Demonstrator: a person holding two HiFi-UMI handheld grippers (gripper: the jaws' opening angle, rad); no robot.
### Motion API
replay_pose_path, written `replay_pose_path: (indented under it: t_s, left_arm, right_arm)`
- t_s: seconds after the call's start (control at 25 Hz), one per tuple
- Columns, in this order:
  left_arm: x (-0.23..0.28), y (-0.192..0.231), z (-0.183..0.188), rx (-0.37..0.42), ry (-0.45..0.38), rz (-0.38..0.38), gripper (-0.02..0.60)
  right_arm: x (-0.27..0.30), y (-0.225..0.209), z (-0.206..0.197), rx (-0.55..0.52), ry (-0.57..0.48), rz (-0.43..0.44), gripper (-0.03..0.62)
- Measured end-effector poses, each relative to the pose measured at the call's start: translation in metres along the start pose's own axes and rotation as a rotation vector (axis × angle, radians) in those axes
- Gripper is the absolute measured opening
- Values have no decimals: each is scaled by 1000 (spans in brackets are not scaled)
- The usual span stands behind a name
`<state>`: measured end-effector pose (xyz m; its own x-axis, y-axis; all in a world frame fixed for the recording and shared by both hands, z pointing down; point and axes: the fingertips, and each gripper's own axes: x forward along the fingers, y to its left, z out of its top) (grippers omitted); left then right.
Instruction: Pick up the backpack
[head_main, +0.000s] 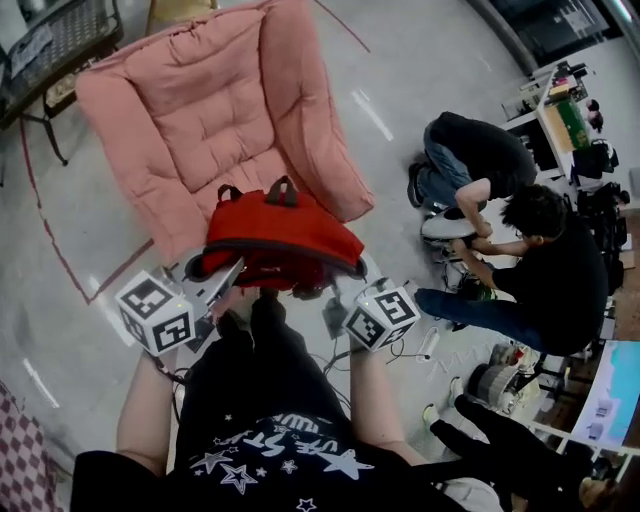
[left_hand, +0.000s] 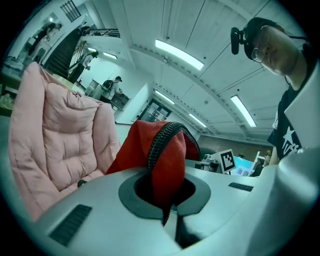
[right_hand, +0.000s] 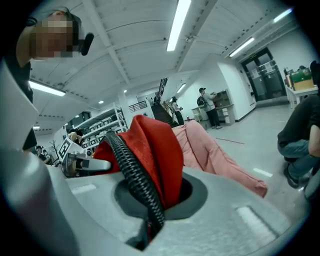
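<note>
**Two hand-held grippers clamp a red backpack in front of a pink chair**

A padded pink chair (head_main: 215, 120) fills the upper left of the head view, standing on a pale, glossy floor (head_main: 420, 80). To the right, well apart from the chair, two people in dark clothes (head_main: 545, 270) crouch on the floor among cables and equipment.

The red backpack (head_main: 282, 235) hangs between the two grippers, just in front of the wearer's body. In the head view it overlaps the chair's front edge. Whether it touches the cushion cannot be told. Its two dark handles (head_main: 282, 188) stand upright on top.

The left gripper (head_main: 228, 275) holds the backpack's left side. Its own view shows the jaws pressed together on a fold of red fabric with a black zip (left_hand: 159, 142) running along it.

The right gripper (head_main: 340, 298) holds the right side. Its jaws are likewise closed tight on red fabric and the zip.

Each gripper carries a white marker cube (head_main: 157, 312), one on either side of the wearer's dark trousers.
</note>
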<state>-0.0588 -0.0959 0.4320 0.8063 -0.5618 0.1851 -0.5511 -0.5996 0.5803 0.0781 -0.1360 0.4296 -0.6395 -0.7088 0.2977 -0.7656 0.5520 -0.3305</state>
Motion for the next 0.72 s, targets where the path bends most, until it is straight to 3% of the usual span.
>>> replay_pose_path:
  t_s: [0.2, 0.36, 0.72]
  left_arm:
    - [-5, -30, -10, 16, 40, 2, 9]
    - [-6, -49, -11, -14, 1, 7, 9]
    - [-9, -75, -9, -40, -93, 62, 9]
  right_arm:
    - [-36, 9, -7, 25, 16, 15, 8]
    - [-49, 7, -3, 40, -28, 45, 8]
    - [-69, 9, 3, -37, -50, 135, 8]
